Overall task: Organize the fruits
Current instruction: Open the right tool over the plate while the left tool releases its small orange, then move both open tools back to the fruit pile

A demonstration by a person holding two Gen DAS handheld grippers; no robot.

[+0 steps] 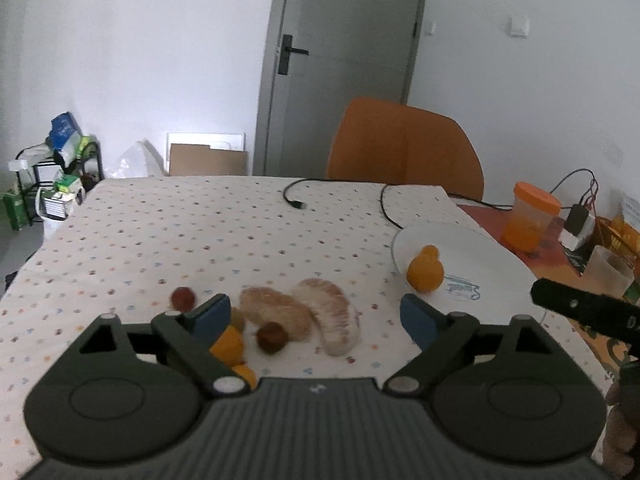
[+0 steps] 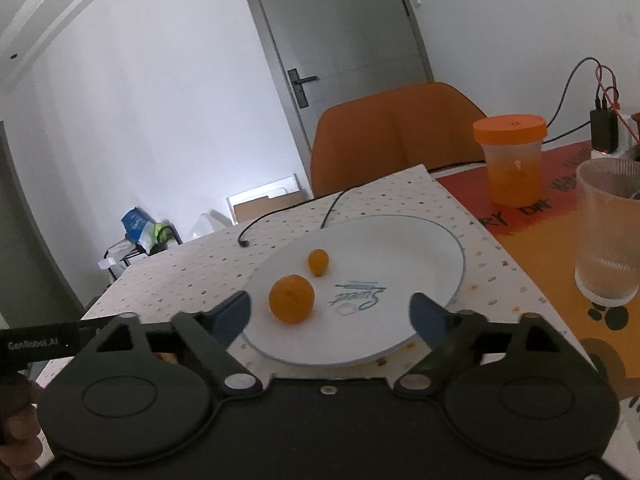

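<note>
In the left wrist view my left gripper (image 1: pixel 316 315) stands open above the dotted tablecloth. Between and beyond its fingers lie two peeled pomelo segments (image 1: pixel 276 312) (image 1: pixel 338 318) and a dark red fruit (image 1: pixel 272 337). A second dark red fruit (image 1: pixel 183 298) lies further left. Small oranges (image 1: pixel 228 345) show partly behind the left finger. Right of them the white plate (image 1: pixel 480 252) holds an orange (image 1: pixel 424 275) and a smaller one behind it. My right gripper (image 2: pixel 332 317) is open at the plate's (image 2: pixel 440 240) near rim. The orange (image 2: pixel 291 299) and the small orange (image 2: pixel 319 262) rest untouched ahead of it.
A black cable (image 1: pixel 296 202) lies across the far side of the cloth. An orange chair (image 1: pixel 404 148) stands behind the table. On the right are an orange-lidded container (image 2: pixel 510 160), a ribbed glass (image 2: pixel 608 232) and a charger with wires (image 2: pixel 604 128).
</note>
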